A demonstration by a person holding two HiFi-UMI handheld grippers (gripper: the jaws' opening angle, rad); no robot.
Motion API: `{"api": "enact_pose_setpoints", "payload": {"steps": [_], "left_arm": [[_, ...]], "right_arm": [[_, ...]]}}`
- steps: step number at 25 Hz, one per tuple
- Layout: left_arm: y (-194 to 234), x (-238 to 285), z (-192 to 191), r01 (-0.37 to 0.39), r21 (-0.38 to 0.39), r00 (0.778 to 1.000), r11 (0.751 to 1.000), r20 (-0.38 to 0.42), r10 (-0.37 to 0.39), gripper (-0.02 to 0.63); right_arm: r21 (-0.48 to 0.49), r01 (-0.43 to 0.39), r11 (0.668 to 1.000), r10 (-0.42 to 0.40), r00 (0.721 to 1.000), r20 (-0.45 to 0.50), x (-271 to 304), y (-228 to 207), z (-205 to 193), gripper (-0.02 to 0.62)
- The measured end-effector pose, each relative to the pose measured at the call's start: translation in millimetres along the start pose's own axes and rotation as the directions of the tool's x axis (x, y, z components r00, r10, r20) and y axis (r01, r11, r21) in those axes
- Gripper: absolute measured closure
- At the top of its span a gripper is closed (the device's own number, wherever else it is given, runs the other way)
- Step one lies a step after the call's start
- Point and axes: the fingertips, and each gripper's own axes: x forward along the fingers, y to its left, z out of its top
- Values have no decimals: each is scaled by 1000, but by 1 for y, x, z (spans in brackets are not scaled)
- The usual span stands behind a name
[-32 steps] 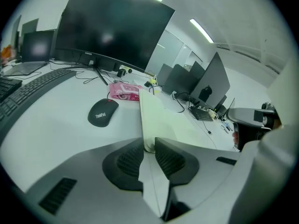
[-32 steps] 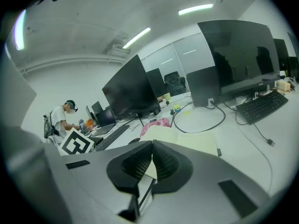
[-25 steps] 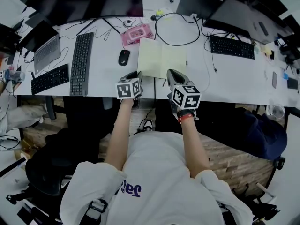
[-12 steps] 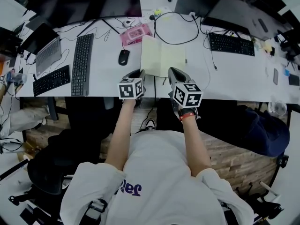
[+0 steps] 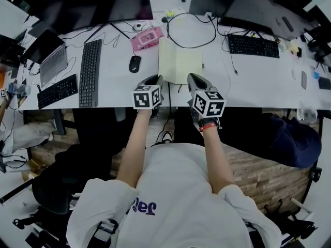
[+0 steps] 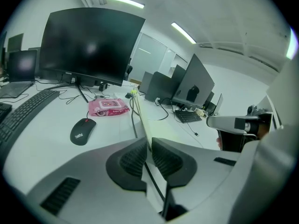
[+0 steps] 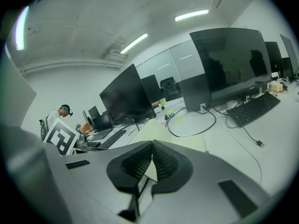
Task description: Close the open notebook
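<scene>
Left gripper [image 6: 149,146], angled down, has lifted the notebook [image 5: 181,61] leaf, jaws just closing on it; right gripper's [image 7: 152,148] together.

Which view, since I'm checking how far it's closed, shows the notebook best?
The head view: the whole notebook shows from above, both halves. The left gripper view catches only its raised leaf edge-on in the left claw; the right gripper view skims its page at a low angle.

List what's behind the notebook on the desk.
Behind the notebook: a looped black cable, a pink pack to its left, then monitors. The monitors cover the desk farther back.
</scene>
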Motion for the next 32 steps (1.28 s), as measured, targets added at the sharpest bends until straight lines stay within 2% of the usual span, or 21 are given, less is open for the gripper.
{"api": "enact_pose_setpoints", "payload": {"steps": [24,32], "left_arm": [[-55,11,9,50,99,998,994,19,-52,563],[-73,17,9,93,134,995,987,18,-97,558]], "right_arm": [[120,43,992,-53,996,78,-27,-33,14,594],[144,81,986,-92,993,67,-33,-42,3,594]]}}
